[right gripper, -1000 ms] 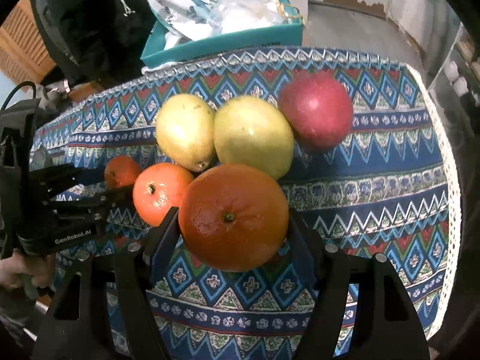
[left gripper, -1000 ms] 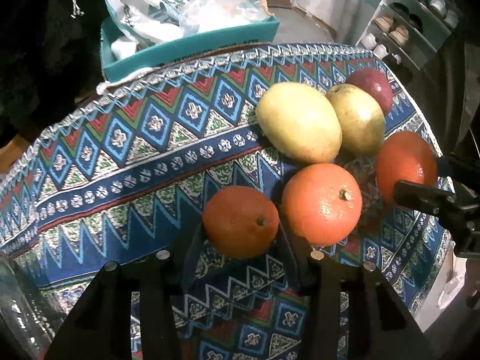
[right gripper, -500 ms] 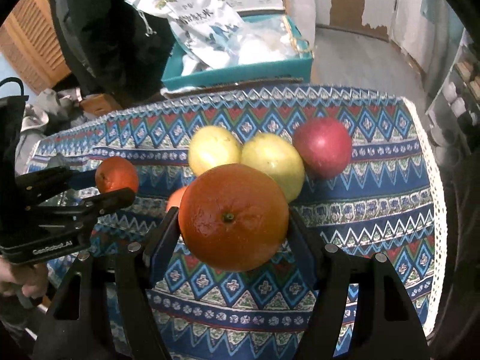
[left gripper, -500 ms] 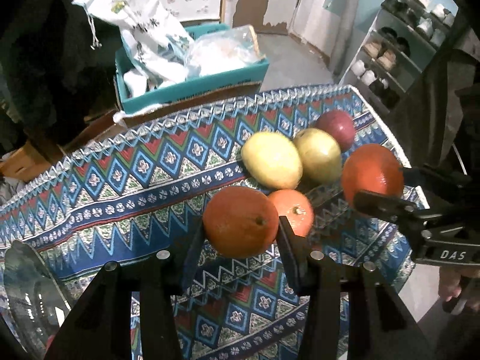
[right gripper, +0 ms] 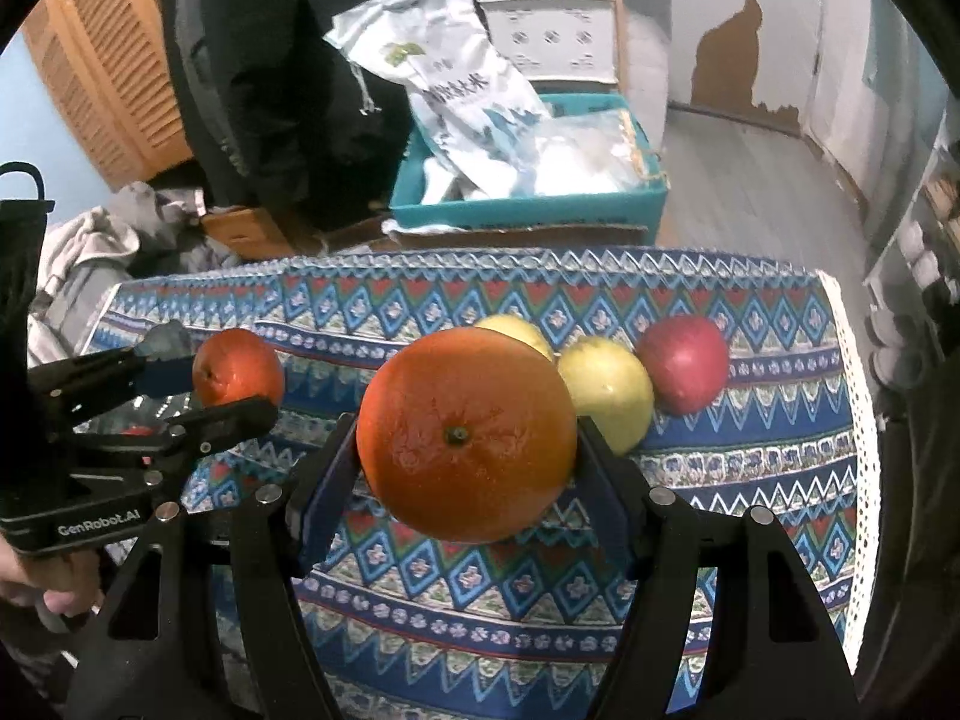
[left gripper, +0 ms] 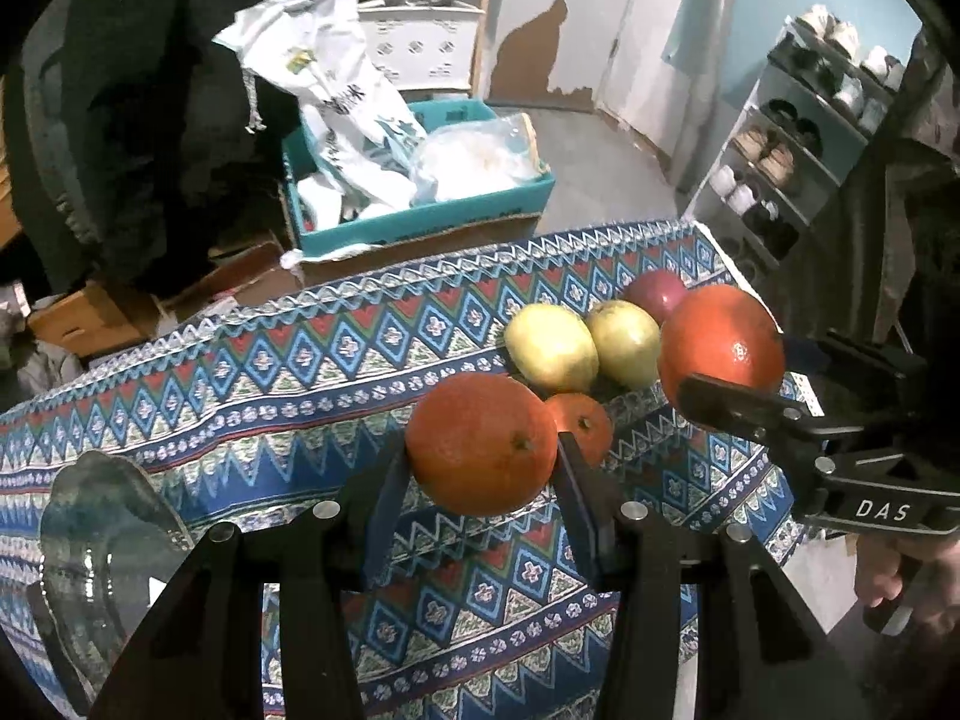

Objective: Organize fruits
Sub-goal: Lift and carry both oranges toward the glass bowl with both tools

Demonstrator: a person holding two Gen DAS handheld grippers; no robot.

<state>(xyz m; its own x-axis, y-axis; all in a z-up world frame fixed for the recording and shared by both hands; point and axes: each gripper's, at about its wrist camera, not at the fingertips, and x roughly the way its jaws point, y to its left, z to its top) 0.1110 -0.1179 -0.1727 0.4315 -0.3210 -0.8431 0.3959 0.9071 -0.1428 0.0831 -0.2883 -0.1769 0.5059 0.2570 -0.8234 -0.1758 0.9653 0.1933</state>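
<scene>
Each claw is gripping fruit clear of the cloth: left gripper (left gripper: 483, 468) clamping an orange (left gripper: 482, 443), right gripper (right gripper: 465, 468) clamping a larger orange (right gripper: 467, 433). Steady, level carrying would prevent slipping.
</scene>
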